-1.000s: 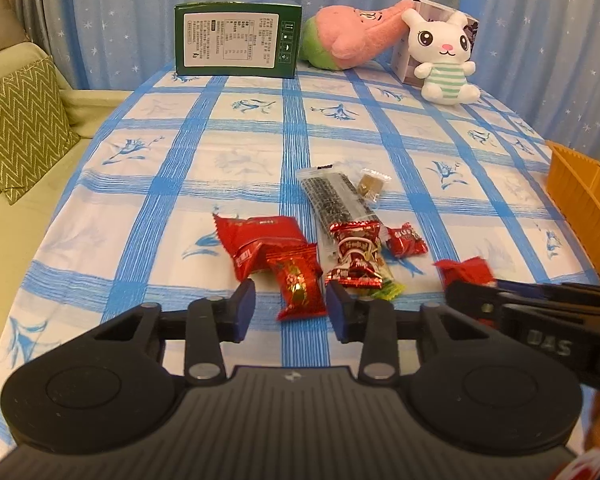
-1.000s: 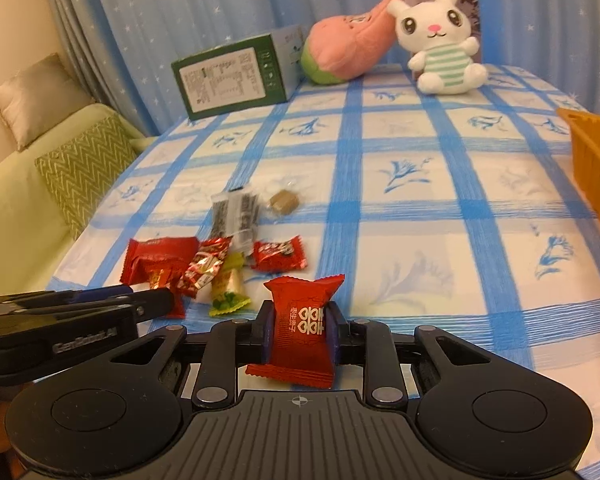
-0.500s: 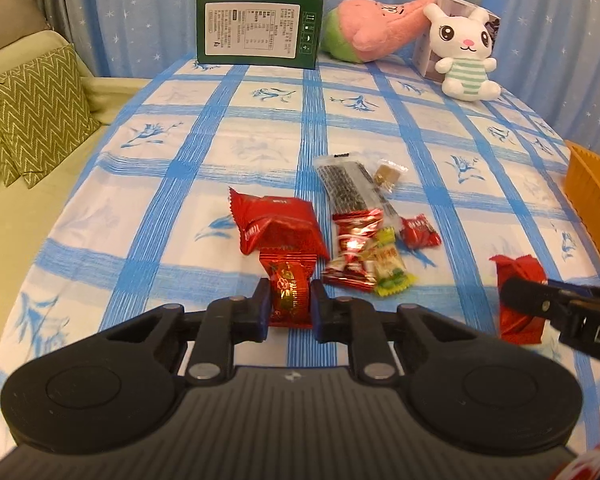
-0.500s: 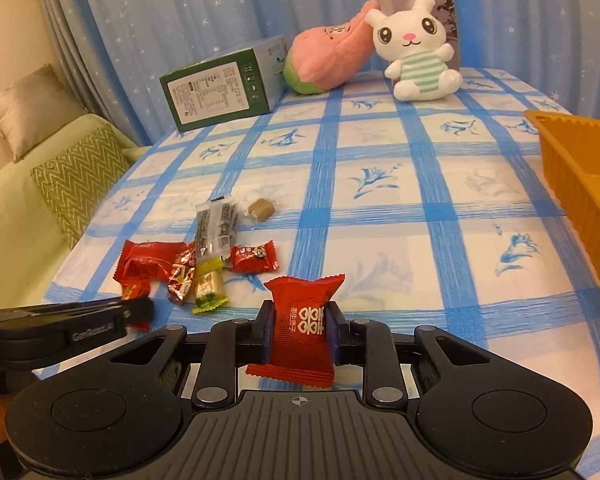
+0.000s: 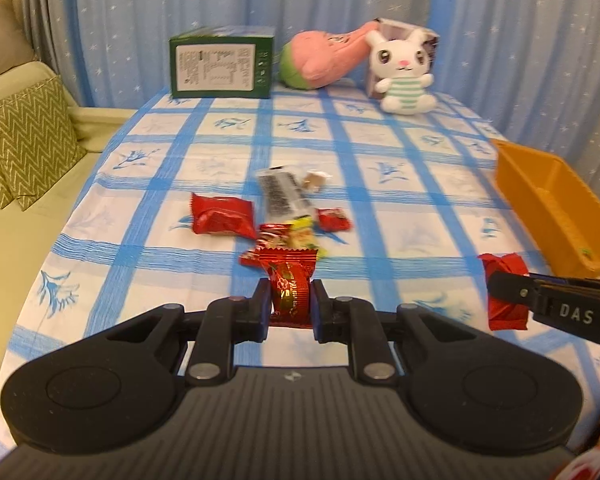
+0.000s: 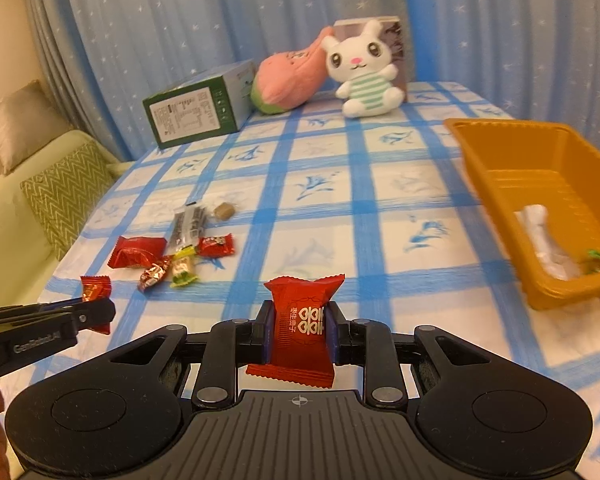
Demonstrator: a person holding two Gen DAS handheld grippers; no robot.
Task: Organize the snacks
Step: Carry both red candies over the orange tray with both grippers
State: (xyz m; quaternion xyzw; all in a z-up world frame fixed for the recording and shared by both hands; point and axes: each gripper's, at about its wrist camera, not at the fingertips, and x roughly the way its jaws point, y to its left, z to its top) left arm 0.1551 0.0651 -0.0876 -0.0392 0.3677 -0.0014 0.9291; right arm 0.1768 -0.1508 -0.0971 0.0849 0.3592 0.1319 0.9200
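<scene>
Left gripper (image 5: 291,307) clamped on red-gold candy (image 5: 290,280), held above the tablecloth (image 5: 160,264); right gripper (image 6: 300,334) clamped on red snack packet (image 6: 300,320), near orange tray (image 6: 496,168); remaining snacks (image 6: 172,252) clustered on the cloth, well left of tray

My left gripper (image 5: 290,306) has closed onto the red-and-gold candy (image 5: 289,280) and lifted it clear of the tablecloth (image 5: 380,200). Both my grippers have travelled toward the orange tray (image 6: 496,156), which now shows far more fully in the right wrist view.
</scene>
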